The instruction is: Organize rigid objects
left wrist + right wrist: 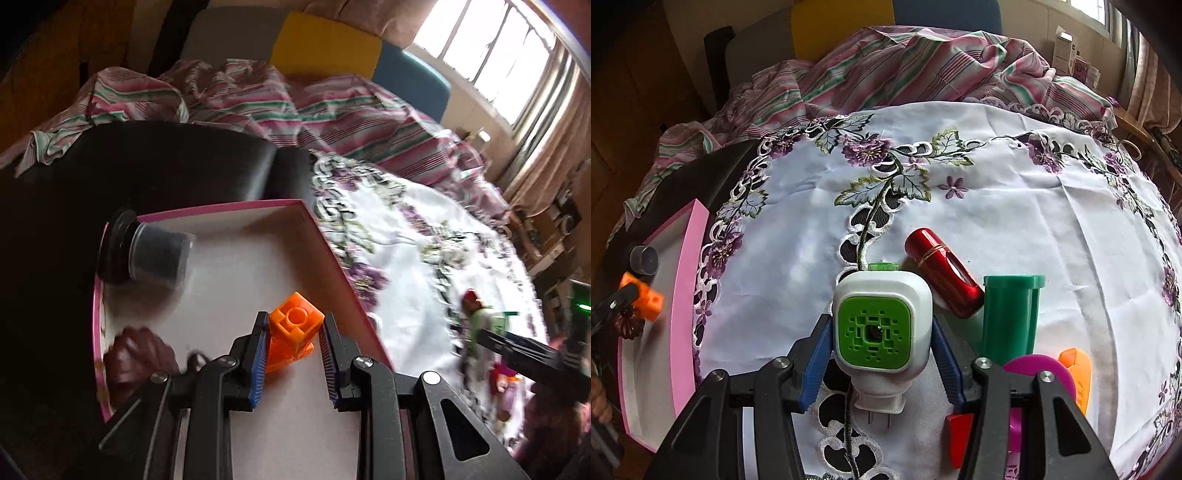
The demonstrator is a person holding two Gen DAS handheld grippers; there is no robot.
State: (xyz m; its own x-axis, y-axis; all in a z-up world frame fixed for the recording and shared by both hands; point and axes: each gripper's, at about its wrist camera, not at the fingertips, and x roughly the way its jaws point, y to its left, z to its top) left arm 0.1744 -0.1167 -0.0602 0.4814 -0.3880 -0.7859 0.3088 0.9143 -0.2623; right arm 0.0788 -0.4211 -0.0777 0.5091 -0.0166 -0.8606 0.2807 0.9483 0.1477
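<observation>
The orange block sat between the blue-padded fingers of the left gripper, both pads pressed against its sides, so the jaws were clamped on it. It was a small plastic cube with a round stud socket on its upper face, that face tilted toward the camera; a lower part of it, hard to make out, extended downward between the fingers. It was over the white floor of the pink-rimmed box, near the box's right wall; whether it touched the floor could not be told. A clear jar with a black lid lay on its side in the far left corner, and a dark brown ribbed piece sat by the left rim.

The right gripper straddled a white plug-in device with a green grille lying on the embroidered tablecloth, prongs toward the camera; the pads stood just off its sides, jaws spread. Just beside it lay a red tube, pointing diagonally, and a green cylinder.
</observation>
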